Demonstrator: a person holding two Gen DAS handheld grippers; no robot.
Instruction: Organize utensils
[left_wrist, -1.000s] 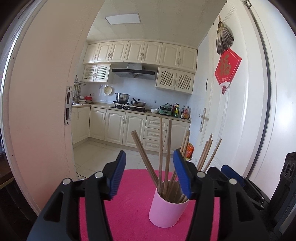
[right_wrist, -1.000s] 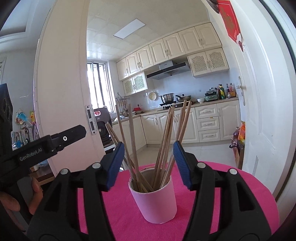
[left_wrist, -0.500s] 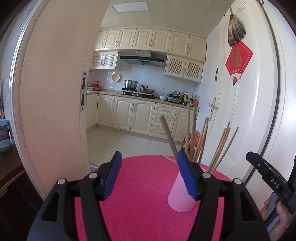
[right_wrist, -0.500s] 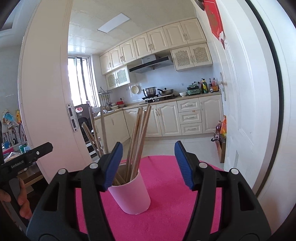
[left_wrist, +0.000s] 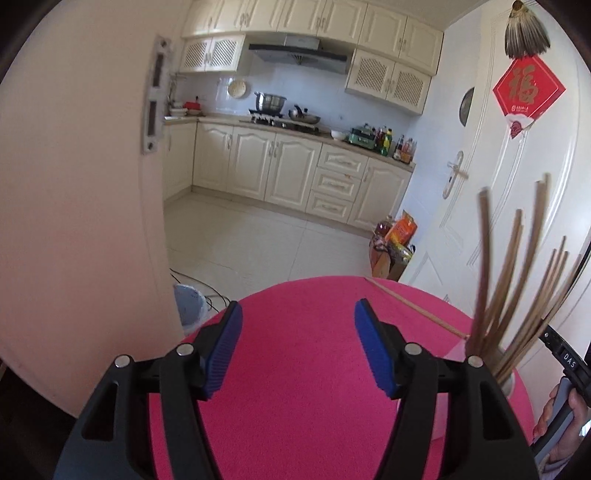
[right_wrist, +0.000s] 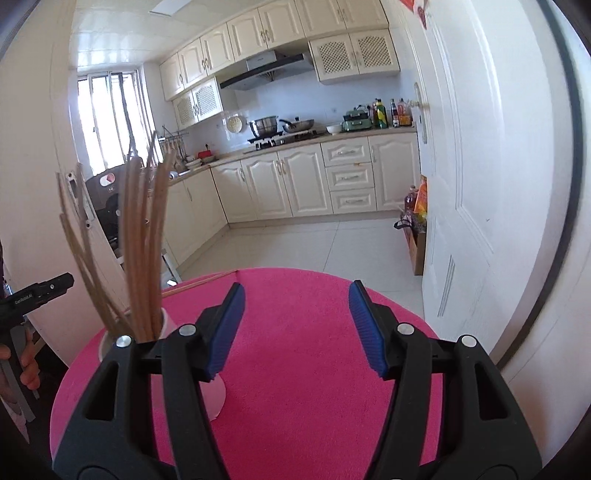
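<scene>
A pale cup (right_wrist: 217, 400) holding several wooden chopsticks (right_wrist: 142, 240) stands on a round pink table (right_wrist: 303, 369). In the right wrist view it sits low on the left, partly behind my right gripper's left finger. In the left wrist view the cup (left_wrist: 509, 382) and its chopsticks (left_wrist: 517, 288) are at the right edge, behind the right finger. A loose pair of chopsticks (left_wrist: 413, 308) lies near the table's far rim, also seen as the loose pair (right_wrist: 199, 282). My left gripper (left_wrist: 298, 306) and right gripper (right_wrist: 297, 286) are both open, with only pink cloth between the fingers.
A kitchen with cream cabinets (left_wrist: 295, 173) lies beyond the table. A white door (right_wrist: 480, 184) stands close on the right, and a door edge (left_wrist: 110, 221) close on the left. A pale bin (left_wrist: 190, 306) and a box of goods (left_wrist: 395, 251) are on the floor.
The cup was between the fingers in both views; it has slid to the right edge of the left view and the left edge of the right view. Both grippers tilted down and spread apart.
</scene>
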